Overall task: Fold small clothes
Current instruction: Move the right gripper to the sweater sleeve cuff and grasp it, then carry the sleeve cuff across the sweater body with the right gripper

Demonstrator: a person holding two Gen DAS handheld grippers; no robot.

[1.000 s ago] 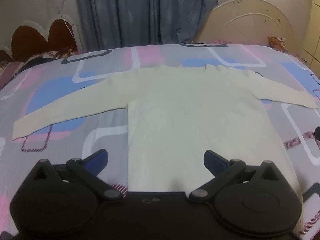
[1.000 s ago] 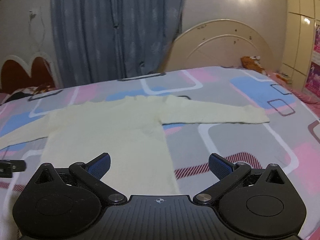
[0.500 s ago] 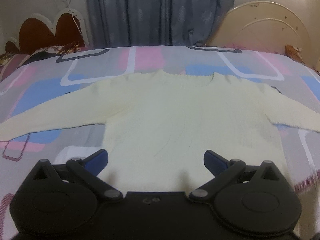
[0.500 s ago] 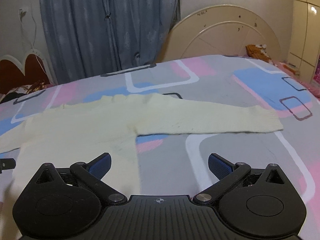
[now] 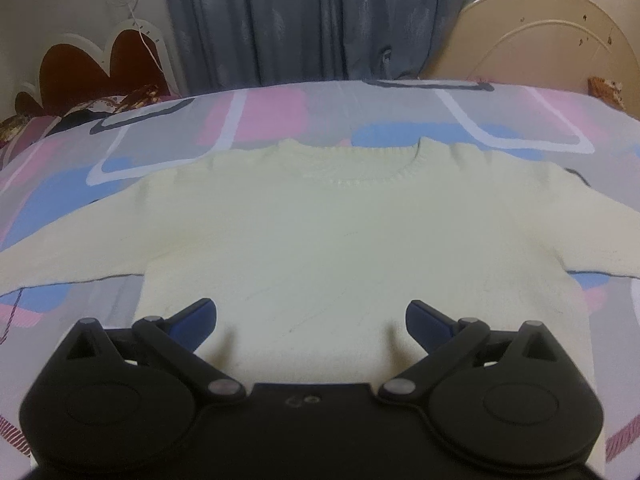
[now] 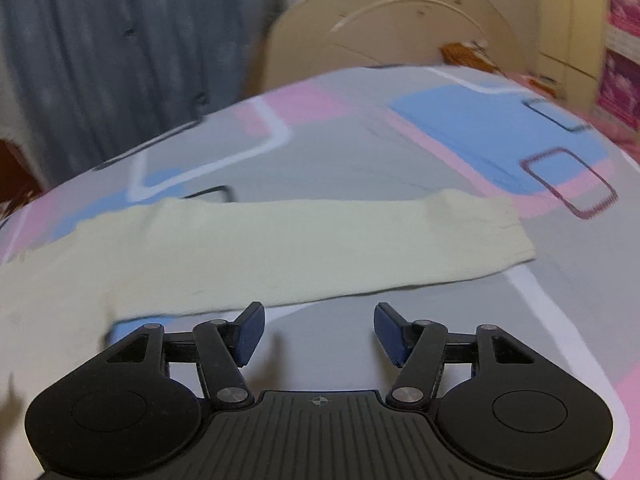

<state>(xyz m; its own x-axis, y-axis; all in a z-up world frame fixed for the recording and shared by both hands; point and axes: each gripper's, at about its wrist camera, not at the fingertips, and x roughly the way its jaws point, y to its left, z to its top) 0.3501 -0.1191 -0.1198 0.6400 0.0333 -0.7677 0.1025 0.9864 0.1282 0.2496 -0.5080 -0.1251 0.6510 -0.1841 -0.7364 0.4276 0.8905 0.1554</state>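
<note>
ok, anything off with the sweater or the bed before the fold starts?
Nothing stands out. The sweater lies flat on the bedspread, neckline away from the cameras, its sleeve stretched straight out to the side. No bunching or twist that I can see. The right-wrist view is motion-blurred, so fine wrinkles there can't be ruled out.

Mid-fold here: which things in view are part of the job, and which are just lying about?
Part of the job:
- cream sweater, spread flat on the bedspread
- its sleeve, stretched out sideways
- left tongs, open above the sweater body
- right tongs, jaws just closing, nothing between them

Lying about:
- curtain
- cream headboard
- heart-shaped headboard
</note>
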